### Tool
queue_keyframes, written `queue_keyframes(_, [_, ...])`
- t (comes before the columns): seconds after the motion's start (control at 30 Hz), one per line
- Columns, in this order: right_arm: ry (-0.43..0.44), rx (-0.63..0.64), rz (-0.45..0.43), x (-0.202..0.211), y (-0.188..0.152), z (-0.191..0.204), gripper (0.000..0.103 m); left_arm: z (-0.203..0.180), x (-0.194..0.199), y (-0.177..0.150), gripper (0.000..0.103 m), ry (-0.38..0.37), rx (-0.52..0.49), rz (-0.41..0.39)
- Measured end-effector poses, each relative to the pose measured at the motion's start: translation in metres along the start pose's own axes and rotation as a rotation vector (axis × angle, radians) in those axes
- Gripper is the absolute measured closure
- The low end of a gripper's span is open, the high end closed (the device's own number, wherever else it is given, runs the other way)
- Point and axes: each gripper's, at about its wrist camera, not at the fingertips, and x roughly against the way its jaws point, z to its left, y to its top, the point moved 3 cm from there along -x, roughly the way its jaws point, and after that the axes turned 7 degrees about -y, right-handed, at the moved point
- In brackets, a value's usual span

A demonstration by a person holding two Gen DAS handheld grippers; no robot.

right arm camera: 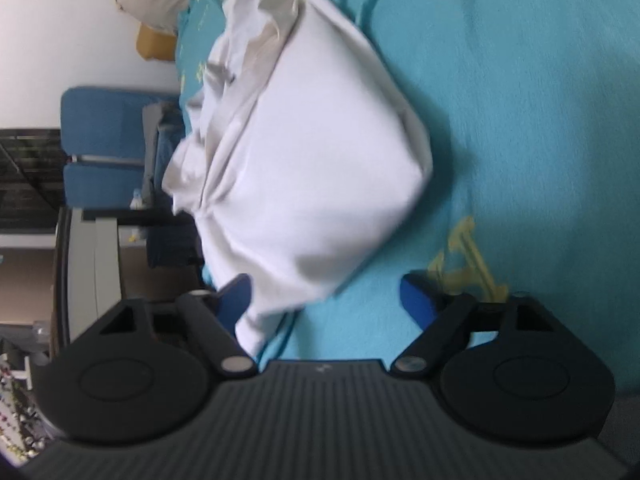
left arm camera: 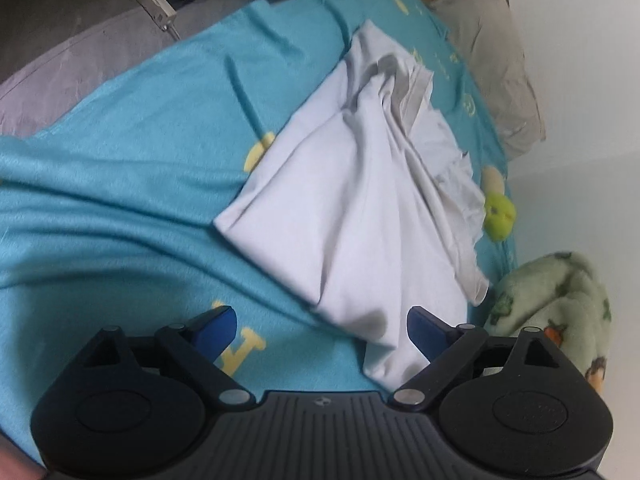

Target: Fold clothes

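Open left tongs (left arm camera: pixel 320 330) over white garment (left arm camera: pixel 352 208) corner

Left wrist cam is looking forward and down over its gripper (left arm camera: pixel 320 328), close above the bed (left arm camera: pixel 120 184), wall on its right. Right wrist cam is angling down likewise over its gripper (right arm camera: pixel 326 296), room furniture at its left. Both are sharing the white garment (left arm camera: pixel 352 216) (right arm camera: pixel 304 152) and teal sheet.

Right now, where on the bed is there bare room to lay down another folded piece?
The widest bare patch of blanket lies left of the white garment in the left wrist view, running to the grey edge. The wall side is crowded: pillow, green toy and fleece sit close to the garment.
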Motion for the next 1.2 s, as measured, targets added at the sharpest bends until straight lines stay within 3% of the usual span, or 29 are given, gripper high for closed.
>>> queue_keyframes(0.1, [-0.022,0.021,-0.060,0.001,0.009,0.003,0.057,0.005,0.000,0.005,0.017,-0.022,0.038,-0.025])
queue_keyframes(0.13, [-0.032,0.032,-0.078,0.002,0.011,0.004,0.073,0.006,0.001,0.006,0.019,-0.028,0.046,-0.026])
queue_keyframes(0.17, [-0.034,0.041,-0.094,0.004,0.013,0.006,0.083,0.007,0.002,0.006,0.020,-0.034,0.053,-0.026])
queue_keyframes(0.23, [0.008,0.056,-0.115,0.009,0.014,0.011,0.089,0.009,0.002,0.004,0.021,-0.059,0.073,-0.008])
queue_keyframes(0.4, [0.147,0.102,-0.166,0.029,0.016,0.033,0.091,-0.002,-0.006,-0.012,0.021,-0.186,0.101,0.128])
queue_keyframes(0.57, [0.243,0.065,-0.182,0.039,0.029,0.037,0.091,-0.005,-0.031,-0.013,0.017,-0.242,0.167,0.158])
queue_keyframes(0.63, [0.265,0.046,-0.187,0.043,0.033,0.035,0.091,-0.002,-0.041,-0.011,0.021,-0.244,0.180,0.171])
queue_keyframes(0.83, [0.301,0.011,-0.205,0.051,0.041,0.026,0.092,0.015,-0.023,0.003,0.028,-0.247,0.237,-0.002])
queue_keyframes(0.93, [0.299,0.014,-0.211,0.053,0.041,0.026,0.092,0.023,-0.014,0.010,0.039,-0.269,0.276,-0.077])
queue_keyframes(1.1, [0.274,0.040,-0.227,0.054,0.039,0.025,0.092,0.020,-0.013,0.010,0.056,-0.239,0.240,-0.082])
queue_keyframes(1.2, [0.257,0.069,-0.251,0.055,0.039,0.029,0.092,0.015,-0.005,0.010,0.058,-0.242,0.191,-0.080])
